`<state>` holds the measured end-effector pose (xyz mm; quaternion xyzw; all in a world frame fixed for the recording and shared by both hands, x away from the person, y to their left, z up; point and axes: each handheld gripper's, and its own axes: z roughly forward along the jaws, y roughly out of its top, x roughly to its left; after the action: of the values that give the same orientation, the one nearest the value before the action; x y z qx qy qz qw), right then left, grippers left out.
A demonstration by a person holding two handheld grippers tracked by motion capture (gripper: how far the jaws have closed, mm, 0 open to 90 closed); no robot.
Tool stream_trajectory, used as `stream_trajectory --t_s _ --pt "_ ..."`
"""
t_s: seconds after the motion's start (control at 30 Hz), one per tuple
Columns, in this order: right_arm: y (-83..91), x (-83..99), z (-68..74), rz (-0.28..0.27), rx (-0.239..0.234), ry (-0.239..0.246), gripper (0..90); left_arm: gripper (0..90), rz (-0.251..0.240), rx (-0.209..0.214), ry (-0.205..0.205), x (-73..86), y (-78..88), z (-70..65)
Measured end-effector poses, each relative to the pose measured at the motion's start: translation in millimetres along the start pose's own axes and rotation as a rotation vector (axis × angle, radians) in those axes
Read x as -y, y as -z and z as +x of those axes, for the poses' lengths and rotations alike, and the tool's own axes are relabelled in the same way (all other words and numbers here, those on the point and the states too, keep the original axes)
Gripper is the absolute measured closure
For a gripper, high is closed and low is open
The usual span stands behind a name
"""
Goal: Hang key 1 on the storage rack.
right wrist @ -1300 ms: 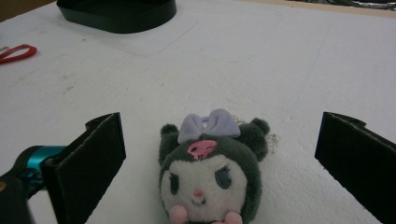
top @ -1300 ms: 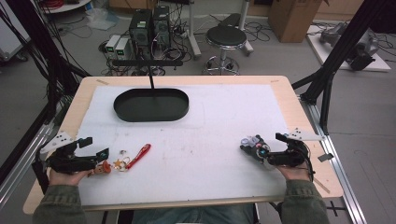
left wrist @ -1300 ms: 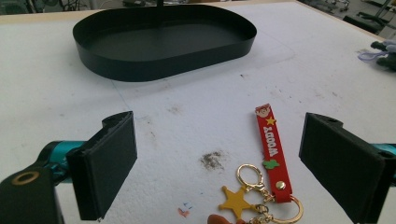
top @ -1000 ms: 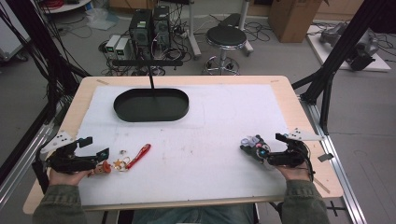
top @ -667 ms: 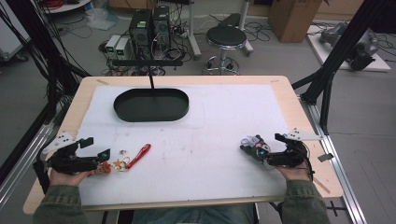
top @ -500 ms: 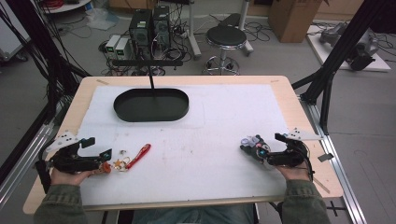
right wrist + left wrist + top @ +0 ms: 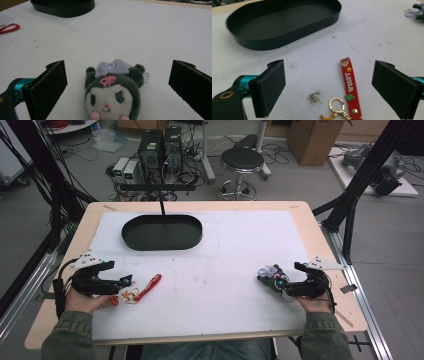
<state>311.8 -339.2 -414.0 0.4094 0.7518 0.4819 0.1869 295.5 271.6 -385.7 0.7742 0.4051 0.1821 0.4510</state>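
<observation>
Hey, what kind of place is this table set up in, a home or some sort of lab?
Most likely a robotics or research lab, not a home. Desktop computers with tangled cables sit on the floor behind the table, black metal framing stands around it, and a round stool and cardboard box stand nearby.

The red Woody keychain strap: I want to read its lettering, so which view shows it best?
The left gripper view: the red Woody keychain strap lies close, its lettering legible. The high view shows a small red strip; the right gripper view, a distant red loop.

black oval tray (image 7: 162,232), stool (image 7: 241,159), computers (image 7: 160,147)
</observation>
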Motion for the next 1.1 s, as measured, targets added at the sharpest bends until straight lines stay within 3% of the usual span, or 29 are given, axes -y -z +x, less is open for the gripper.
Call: stream_trajectory --t_s 0.1,0.37,0.73,0.83,1.1 --pt "0.5 0.0 -0.3 -0.001 0.002 0.000 0.7 11.9 0.035 -0.012 -0.004 -8.0 -8.4 -4.4" --pt "-0.1 0.2 -0.4 0.006 0.003 0.003 0.7 11.9 0.141 0.022 -0.030 -20.1 -34.6 -16.2" --pt "0.2 0.0 0.0 0.005 0.004 0.003 0.7 12.6 0.257 0.051 -0.065 -18.9 -52.5 -25.6" --pt "0.3 0.1 -0.3 0.005 0.005 0.006 0.7 12.6 0.275 0.034 -0.093 -18.4 -57.6 -28.5" --pt "-0.2 0.0 -0.3 0.009 0.009 0.007 0.7 15.3 0.350 0.036 -0.118 -14.8 -69.6 -32.6"
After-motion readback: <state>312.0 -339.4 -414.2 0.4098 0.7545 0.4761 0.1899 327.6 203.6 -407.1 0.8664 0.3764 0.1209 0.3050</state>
